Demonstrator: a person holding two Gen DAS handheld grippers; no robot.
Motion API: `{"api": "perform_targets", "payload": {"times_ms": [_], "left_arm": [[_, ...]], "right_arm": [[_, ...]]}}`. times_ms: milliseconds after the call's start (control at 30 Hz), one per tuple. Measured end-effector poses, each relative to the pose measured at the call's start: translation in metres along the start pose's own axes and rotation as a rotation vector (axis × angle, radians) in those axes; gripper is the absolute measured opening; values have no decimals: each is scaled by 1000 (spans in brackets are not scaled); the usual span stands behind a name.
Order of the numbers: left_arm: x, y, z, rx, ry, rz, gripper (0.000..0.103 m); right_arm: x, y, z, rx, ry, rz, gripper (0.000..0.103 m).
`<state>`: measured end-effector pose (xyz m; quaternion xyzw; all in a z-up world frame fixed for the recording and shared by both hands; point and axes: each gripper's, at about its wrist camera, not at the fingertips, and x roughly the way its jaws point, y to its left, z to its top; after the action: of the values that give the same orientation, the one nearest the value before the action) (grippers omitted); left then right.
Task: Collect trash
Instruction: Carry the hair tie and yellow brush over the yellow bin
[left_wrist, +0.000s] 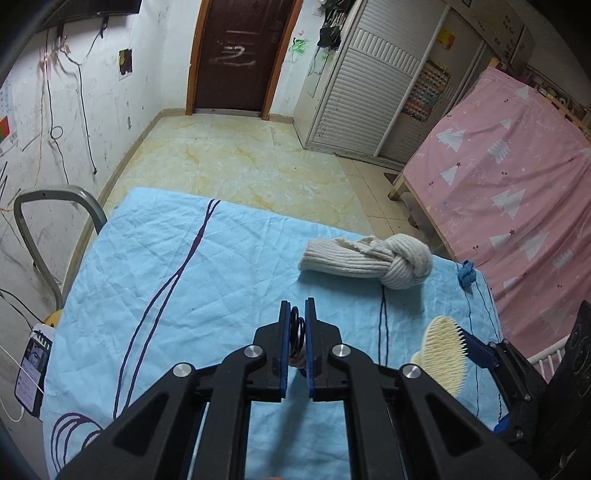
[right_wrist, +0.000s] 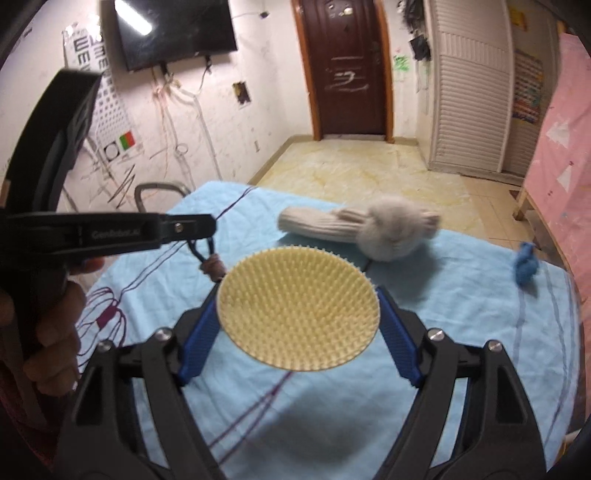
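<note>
From the left wrist camera, the left gripper (left_wrist: 298, 325) has its blue pads pressed together on a small black hair tie (left_wrist: 296, 328), the coiled loop pinched upright between them with a brownish tuft hanging below. It hovers above a table draped in a light blue cloth (left_wrist: 177, 266) with dark purple line patterns. Further back on the cloth lies a knotted cream knit beanie (left_wrist: 369, 258), and near the right edge sits a small crumpled blue scrap (left_wrist: 467, 273). At lower right, a pale yellow bristled round brush (left_wrist: 443, 350) shows edge-on, with one blue pad of the right gripper touching its rim. A grey chair frame (left_wrist: 55, 206) stands off the left end of the table, with a phone (left_wrist: 31, 373) below it. From the right wrist camera, the right gripper (right_wrist: 297, 314) stands wide, its two blue pads bearing on opposite sides of the round brush (right_wrist: 299, 310), which faces up with its bristles showing and is held above the cloth (right_wrist: 443, 295). The left gripper (right_wrist: 212, 225) reaches in from the left, gripped by a hand (right_wrist: 55, 332), the hair tie (right_wrist: 203, 251) dangling from its tip. The beanie (right_wrist: 351, 229) looks blurred beyond the brush, and the blue scrap (right_wrist: 524, 267) rests well to the right.
</note>
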<state>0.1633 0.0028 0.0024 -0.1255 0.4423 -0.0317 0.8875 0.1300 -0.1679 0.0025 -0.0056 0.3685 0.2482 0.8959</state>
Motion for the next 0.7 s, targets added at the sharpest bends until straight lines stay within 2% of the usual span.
{"api": "perform_targets", "payload": {"times_ms": [400,700], "left_arm": [[-32,-63,-11,108,-51,4,0],[-42,-131,-26,212,-62,-13,0]], "right_arm": [[-66,-48,-23,94,-117,-61,77],[-109,-90,-51,165,-173,-101,77]]}}
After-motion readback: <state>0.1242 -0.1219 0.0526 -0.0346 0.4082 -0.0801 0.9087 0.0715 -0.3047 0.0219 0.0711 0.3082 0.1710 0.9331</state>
